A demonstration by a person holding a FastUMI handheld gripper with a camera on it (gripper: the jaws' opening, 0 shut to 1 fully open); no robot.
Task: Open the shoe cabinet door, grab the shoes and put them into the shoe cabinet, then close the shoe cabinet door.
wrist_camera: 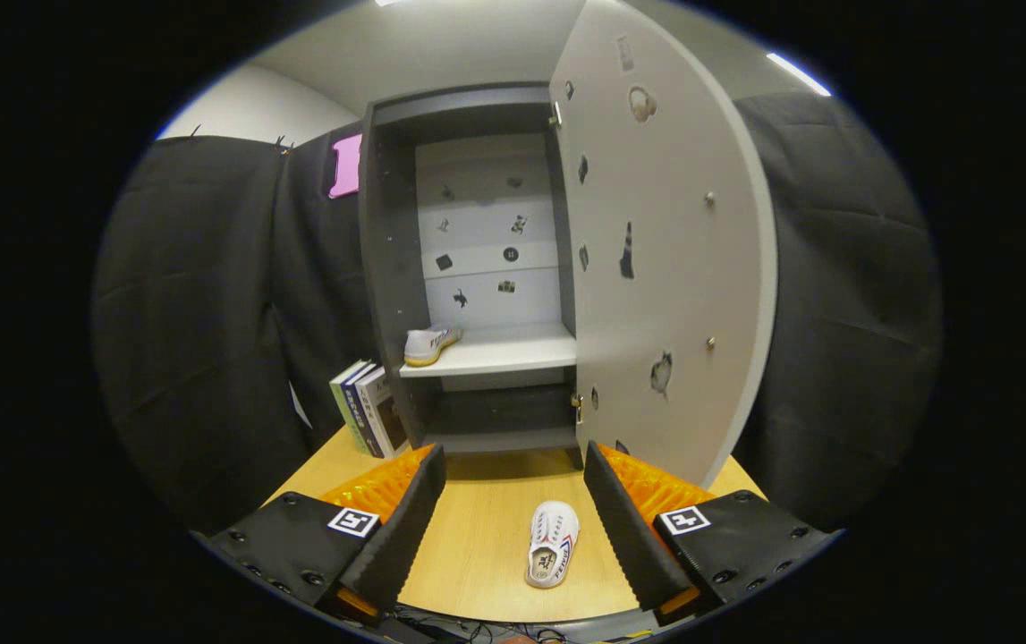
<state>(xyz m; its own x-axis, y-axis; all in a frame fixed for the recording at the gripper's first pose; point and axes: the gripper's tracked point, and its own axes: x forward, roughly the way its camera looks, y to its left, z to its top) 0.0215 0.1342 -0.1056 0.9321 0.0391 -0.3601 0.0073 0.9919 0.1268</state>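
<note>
The grey shoe cabinet stands on the wooden table beyond my fingers, its door swung wide open to the right. One white shoe with a yellow sole rests on the left end of the cabinet's white shelf. A second white shoe lies on the table between my fingers, sole up, nearer the right finger. My gripper is open, with neither finger touching the shoe.
A few books lean against the cabinet's left side on the table. Black cloth walls close in the booth on both sides. The open door's lower edge hangs just beyond my right finger.
</note>
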